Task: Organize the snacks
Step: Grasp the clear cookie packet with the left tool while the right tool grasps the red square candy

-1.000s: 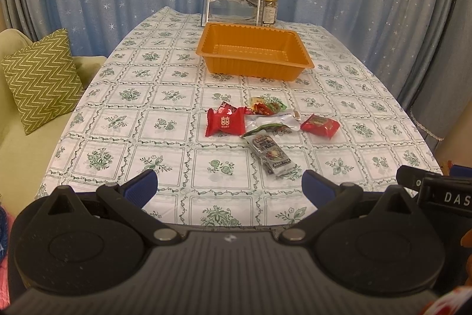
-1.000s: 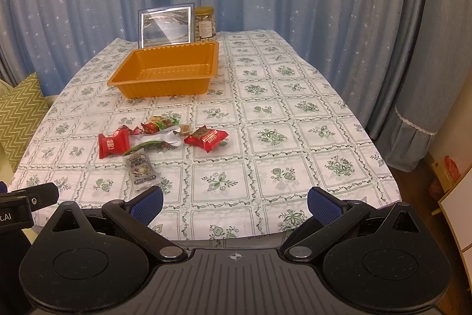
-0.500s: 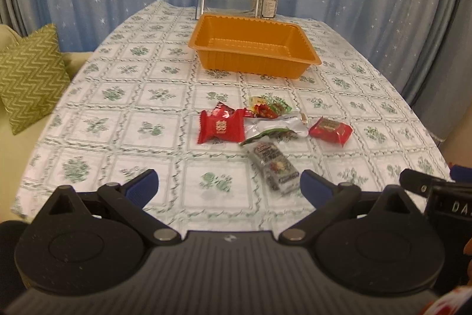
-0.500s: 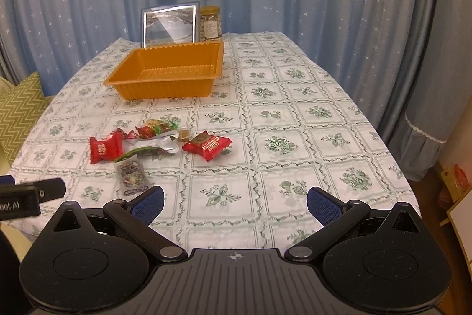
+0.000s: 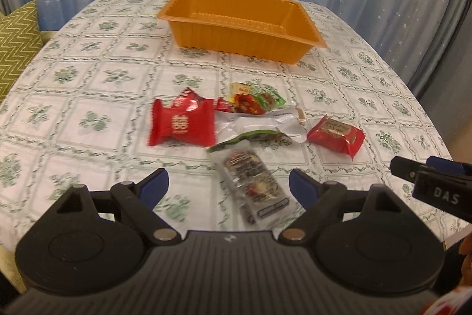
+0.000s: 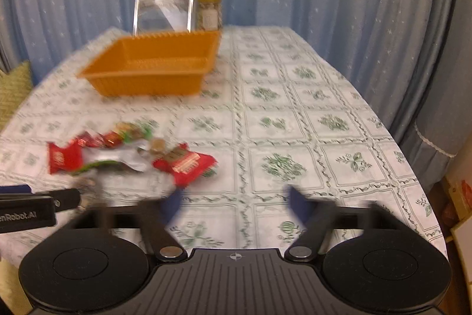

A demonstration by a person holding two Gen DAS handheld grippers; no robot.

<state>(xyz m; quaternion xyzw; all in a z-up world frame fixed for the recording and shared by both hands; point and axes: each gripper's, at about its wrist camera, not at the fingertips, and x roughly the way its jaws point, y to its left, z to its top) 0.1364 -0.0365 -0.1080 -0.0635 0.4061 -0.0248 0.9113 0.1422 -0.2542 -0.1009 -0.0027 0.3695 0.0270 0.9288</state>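
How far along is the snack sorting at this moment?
Nothing is sorted yet: the orange tray holds nothing. Both the left gripper and the right gripper carry nothing, jaws just closing partway. All the snack packets lie loose on the tablecloth.

My left claw (image 5: 228,186) hangs tilted down over the near edge of the table (image 5: 88,96), its jaws apart and just now closing a little, gripping nothing. My right claw (image 6: 234,204) hangs beside it over that same edge, blurred, jaws narrower after closing in, nothing between them.
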